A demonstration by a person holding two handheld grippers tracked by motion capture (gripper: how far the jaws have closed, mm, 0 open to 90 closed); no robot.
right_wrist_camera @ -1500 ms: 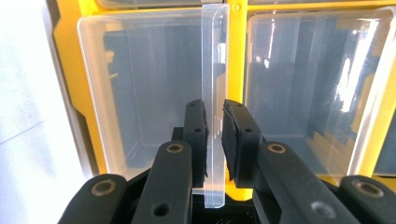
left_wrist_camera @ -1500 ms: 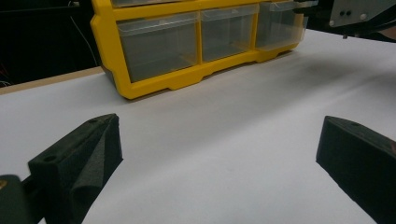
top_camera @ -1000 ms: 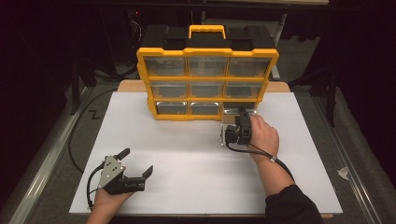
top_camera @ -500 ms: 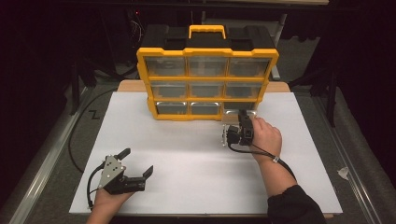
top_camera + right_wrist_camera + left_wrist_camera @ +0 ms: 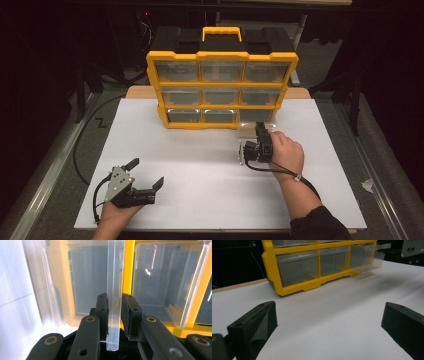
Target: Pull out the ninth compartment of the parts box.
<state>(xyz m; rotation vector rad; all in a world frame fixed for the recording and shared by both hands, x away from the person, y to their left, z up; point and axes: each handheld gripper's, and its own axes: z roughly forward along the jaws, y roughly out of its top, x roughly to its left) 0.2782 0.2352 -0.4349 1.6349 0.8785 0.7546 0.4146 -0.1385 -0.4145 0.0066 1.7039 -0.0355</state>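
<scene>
A yellow organizer (image 5: 222,85) with clear drawers stands at the back of the white table. Its bottom-right clear drawer (image 5: 256,123) sticks partly out of its slot, as the left gripper view shows (image 5: 368,257). My right gripper (image 5: 260,129) is shut on that drawer's thin front wall (image 5: 113,285), one pad on each side (image 5: 114,300). My left gripper (image 5: 147,172) rests on the table at the near left. It stands open, with only bare table between its jaws (image 5: 329,306).
The white tabletop (image 5: 200,165) stretches between the two hands. The organizer's other drawers (image 5: 297,265) sit closed in the yellow frame (image 5: 128,265). A black cable (image 5: 82,145) curves past the table's left edge. Dark floor surrounds the table.
The right hand has edged slightly toward the near side of the table, still at the bottom-right drawer. The left gripper has stayed where it was.
</scene>
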